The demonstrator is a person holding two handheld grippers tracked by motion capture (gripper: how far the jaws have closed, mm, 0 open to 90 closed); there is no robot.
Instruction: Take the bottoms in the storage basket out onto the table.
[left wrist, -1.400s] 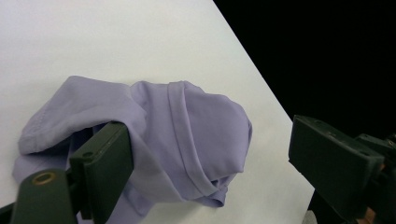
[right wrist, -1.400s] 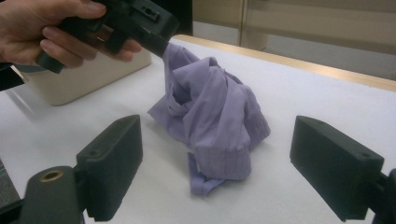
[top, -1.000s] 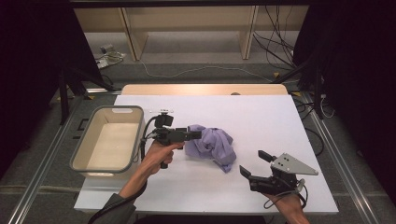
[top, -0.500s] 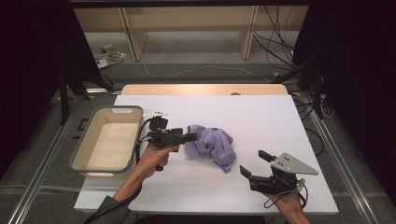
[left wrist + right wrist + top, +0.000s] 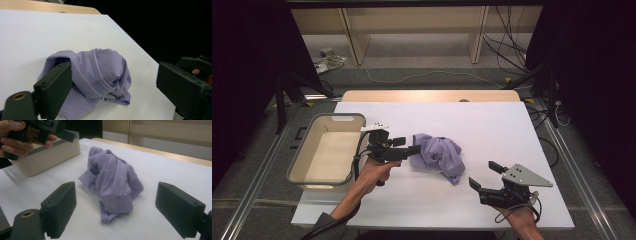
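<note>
Right tongs (image 5: 486,175) are sitting nearest the person's edge of the white table (image 5: 532,130), jaws standing wide with nothing between them, pointing across at the crumpled lilac fabric garment (image 5: 439,155). In the right gripper view the garment (image 5: 112,180) is lying well ahead of the jaws, apart from them, with a ribbed hem or cuff strip trailing flat on the table at its near end.

Left tongs (image 5: 404,146) are hovering just beside the garment's left edge, jaws also wide, holding nothing. In the left gripper view one black jaw is overlapping the near fold of the cloth (image 5: 100,72); whether it is touching, cannot tell. The other jaw is standing clear to the side.

Handling judgement: the garment is looking light, thin and fully limp, bunched into a soft mound with rolled folds on top. It is likely going to sag and unfurl once lifted, so a pinch on a single loose layer may be dragging the rest along the table. Not fragile; slip risk looks low on a knit weave, higher if only the edge is caught. Best hold is probably the thick rolled ridge at the crown of the mound, or the doubled ribbed hem.

Further off, the beige rectangular plastic tub with grey rim (image 5: 314,150) is standing at the table's left, near the left hand (image 5: 374,172), apart from the garment
</note>
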